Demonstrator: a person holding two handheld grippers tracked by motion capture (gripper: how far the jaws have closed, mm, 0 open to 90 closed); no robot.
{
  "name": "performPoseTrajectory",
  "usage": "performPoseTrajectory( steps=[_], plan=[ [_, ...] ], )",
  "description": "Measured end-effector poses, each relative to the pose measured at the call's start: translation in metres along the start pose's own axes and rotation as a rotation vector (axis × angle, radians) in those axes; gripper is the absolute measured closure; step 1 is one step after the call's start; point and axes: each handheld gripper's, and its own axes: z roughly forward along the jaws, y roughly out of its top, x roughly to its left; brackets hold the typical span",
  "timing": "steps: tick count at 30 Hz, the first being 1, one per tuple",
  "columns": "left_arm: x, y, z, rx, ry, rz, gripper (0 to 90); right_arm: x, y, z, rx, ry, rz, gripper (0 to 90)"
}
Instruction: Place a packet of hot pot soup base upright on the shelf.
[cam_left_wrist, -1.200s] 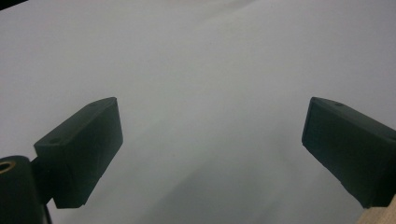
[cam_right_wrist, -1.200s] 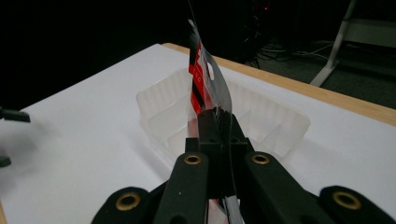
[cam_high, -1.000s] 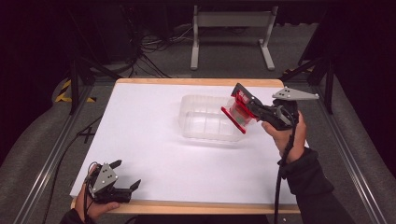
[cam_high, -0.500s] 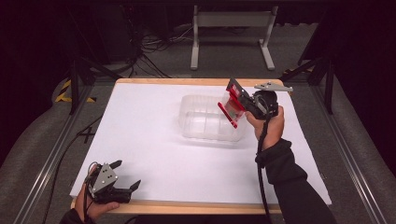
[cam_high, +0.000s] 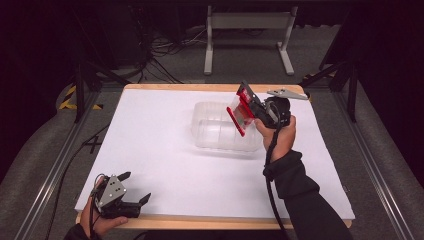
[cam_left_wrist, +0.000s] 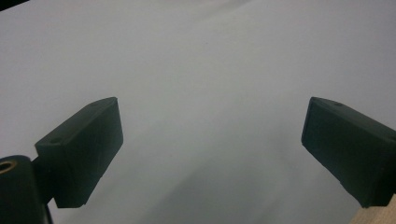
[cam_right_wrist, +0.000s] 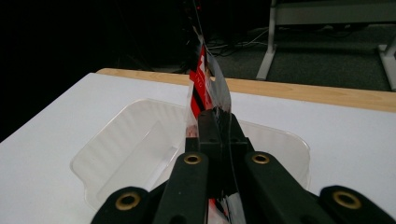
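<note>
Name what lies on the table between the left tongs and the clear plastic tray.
Nothing: in the high view, only bare white table surface separates the left tongs from the clear plastic tray.

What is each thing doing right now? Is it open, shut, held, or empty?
Left tool: open, holding nothing, low at the table's near edge.
Right tool: shut on the red packet.
Red packet: held up, tilted, over the tray.
Clear plastic tray: on the table, looks empty.
</note>
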Motion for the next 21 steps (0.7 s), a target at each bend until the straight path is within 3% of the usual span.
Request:
performPoseTrajectory(
  steps=[10, 21],
  plan=[
    [0.0, 0.0, 0.0, 0.002, 0.001, 0.0, 6.0, -0.013, -0.02, -0.002, -0.02, -0.106, 0.028, 90.0],
    [0.0, 0.0, 0.0, 0.006, 0.001, 0.005, 6.1, -0.022, -0.036, 0.004, 0.017, -0.083, 0.036, 88.9]
  ],
)
